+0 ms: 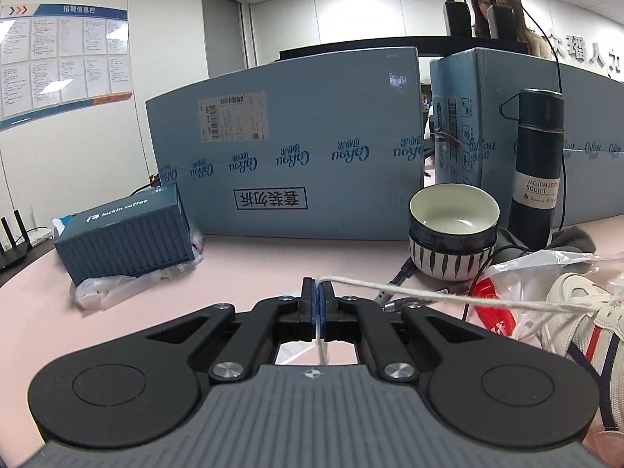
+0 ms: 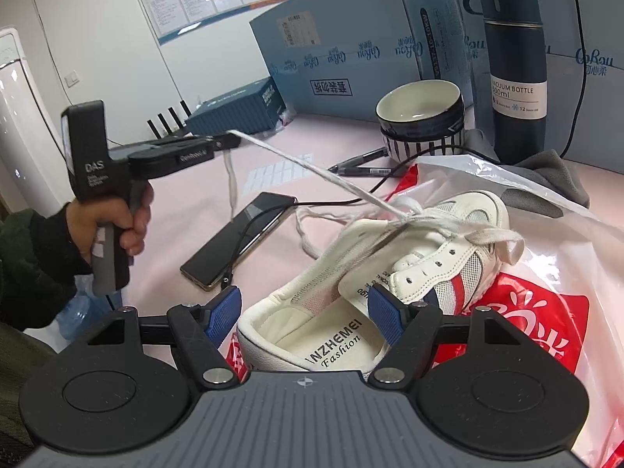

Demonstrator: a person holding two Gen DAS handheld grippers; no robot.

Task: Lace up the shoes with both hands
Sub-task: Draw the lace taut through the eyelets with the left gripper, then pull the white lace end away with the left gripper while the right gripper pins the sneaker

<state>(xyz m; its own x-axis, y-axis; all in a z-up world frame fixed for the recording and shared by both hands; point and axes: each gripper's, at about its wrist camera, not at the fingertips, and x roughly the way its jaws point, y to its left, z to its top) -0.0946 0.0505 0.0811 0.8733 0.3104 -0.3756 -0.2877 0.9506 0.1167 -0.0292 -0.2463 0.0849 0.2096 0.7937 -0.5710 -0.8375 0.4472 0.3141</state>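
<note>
With the left gripper [image 1: 319, 300] clamped on the taut white shoelace [image 1: 429, 294], pull evenly away from the sneaker [image 2: 390, 273] while the right gripper [image 2: 304, 312], jaws apart and empty, steadies its collar.

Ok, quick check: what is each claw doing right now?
Left claw: closed on the white shoelace, pulled taut from the shoe.
Right claw: open, holding nothing, over the shoe's heel.
</note>
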